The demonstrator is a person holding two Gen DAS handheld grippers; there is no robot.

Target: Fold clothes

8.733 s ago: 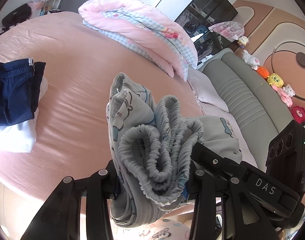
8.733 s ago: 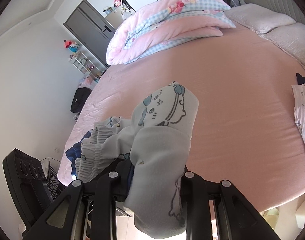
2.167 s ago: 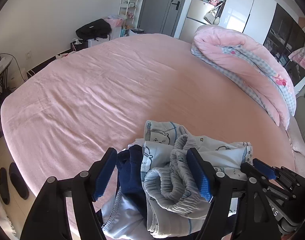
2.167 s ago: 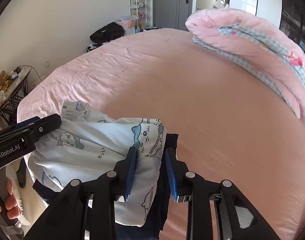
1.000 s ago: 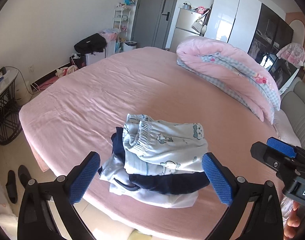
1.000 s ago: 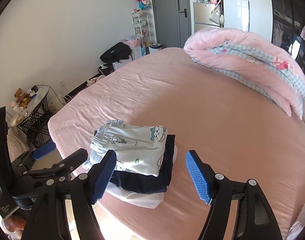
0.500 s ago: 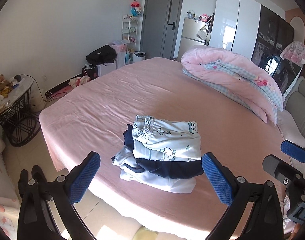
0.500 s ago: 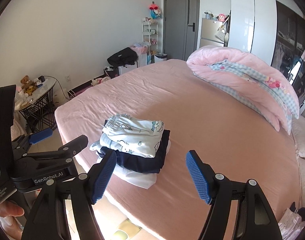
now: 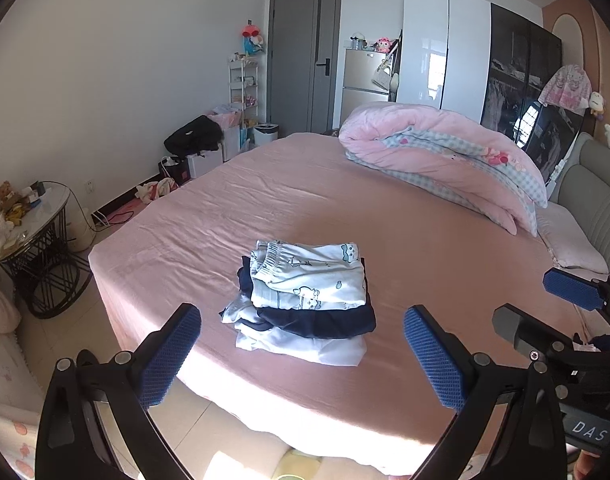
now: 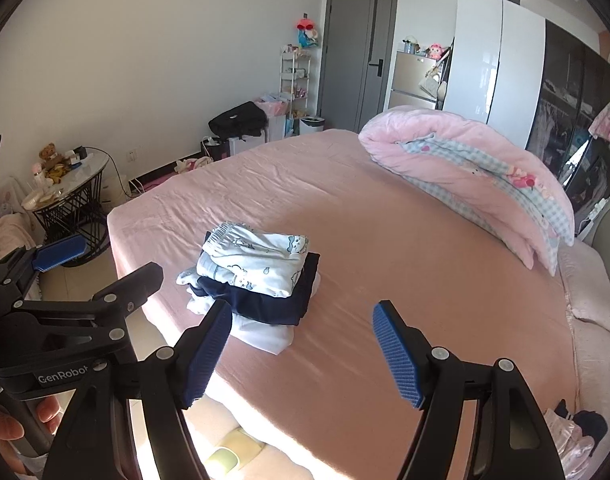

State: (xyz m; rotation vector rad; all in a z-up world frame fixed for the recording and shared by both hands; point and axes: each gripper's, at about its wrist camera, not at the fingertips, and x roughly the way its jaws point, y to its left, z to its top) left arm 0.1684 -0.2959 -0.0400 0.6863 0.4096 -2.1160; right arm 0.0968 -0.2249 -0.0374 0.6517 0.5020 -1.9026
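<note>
Resting on the bed [image 9: 405, 248]: one stack [image 9: 305, 300] of three folded garments.

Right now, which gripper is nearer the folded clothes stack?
Left, narrowly: the stack lies straight ahead of the open left gripper; the right gripper stands off to its right.

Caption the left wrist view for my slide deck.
Open left gripper over a stack of folded clothes on a pink bed.
</note>
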